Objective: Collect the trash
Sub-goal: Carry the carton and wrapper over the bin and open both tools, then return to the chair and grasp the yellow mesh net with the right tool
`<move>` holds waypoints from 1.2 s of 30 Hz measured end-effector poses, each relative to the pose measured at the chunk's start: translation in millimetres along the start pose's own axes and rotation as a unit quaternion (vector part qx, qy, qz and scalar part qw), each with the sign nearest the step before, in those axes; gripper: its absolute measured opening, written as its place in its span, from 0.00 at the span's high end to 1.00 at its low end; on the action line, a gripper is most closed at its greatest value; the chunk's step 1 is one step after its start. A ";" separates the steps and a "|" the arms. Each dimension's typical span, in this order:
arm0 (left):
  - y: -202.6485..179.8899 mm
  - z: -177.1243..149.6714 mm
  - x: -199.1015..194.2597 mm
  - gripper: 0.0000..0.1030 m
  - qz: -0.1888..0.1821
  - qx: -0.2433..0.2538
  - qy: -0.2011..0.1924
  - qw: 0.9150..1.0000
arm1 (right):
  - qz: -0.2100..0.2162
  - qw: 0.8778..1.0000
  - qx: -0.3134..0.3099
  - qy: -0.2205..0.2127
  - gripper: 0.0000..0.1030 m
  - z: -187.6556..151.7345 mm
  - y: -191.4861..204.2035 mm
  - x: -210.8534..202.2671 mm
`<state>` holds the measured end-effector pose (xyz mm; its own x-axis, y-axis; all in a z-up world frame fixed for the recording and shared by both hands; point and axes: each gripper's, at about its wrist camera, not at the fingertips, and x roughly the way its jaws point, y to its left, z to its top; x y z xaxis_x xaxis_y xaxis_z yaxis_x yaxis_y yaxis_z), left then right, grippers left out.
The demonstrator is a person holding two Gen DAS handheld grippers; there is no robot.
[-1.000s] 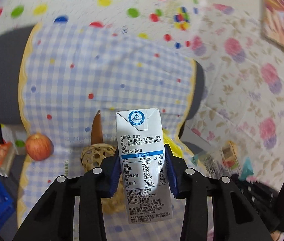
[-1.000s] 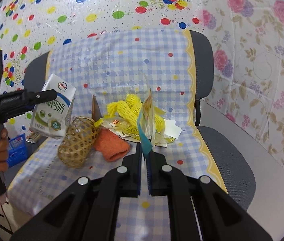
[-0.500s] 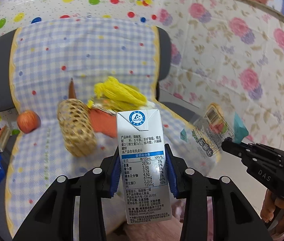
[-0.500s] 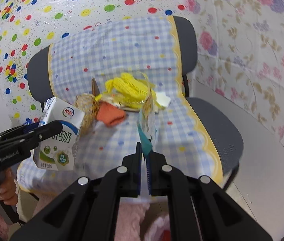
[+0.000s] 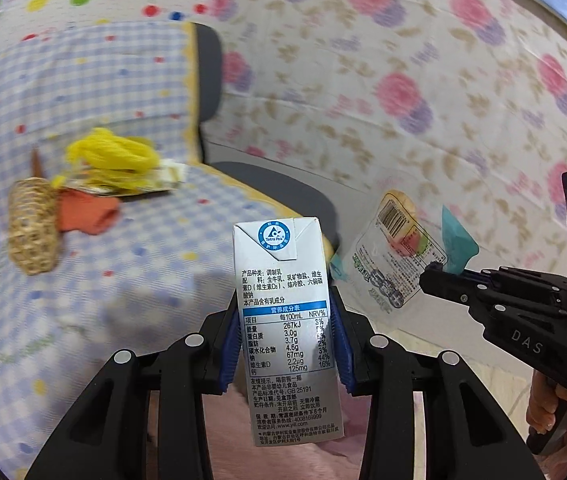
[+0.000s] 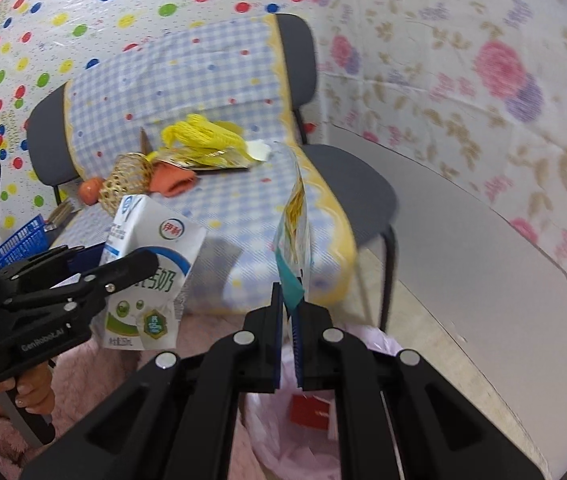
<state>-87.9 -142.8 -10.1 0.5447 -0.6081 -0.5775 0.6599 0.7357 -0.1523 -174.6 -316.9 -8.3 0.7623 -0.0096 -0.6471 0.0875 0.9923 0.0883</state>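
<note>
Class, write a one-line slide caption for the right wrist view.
Right claw pinches a snack wrapper above a pink-lined bin, while the left claw carries a milk carton.

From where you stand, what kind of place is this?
Probably a room at home, dressed up for recording: a chair draped in checked cloth, floral and dotted sheeting on the walls, and a bin lined with a pink bag.

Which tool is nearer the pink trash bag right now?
Right. The right tool, pinching a wrapper, hangs almost directly above the bag. The left tool, clamping the milk carton, is off to the bag's left.
</note>
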 end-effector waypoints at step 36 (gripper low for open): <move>-10.6 -8.3 24.7 0.27 0.016 -0.014 0.036 0.999 | -0.008 0.997 0.075 0.004 0.67 -39.2 -60.5 0.5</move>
<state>-85.8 -163.1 -29.4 0.5267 -0.5618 -0.6379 0.6267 0.7637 -0.1551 -204.6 -372.2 -43.7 0.7555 -0.0241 -0.6547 0.1947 0.9624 0.1893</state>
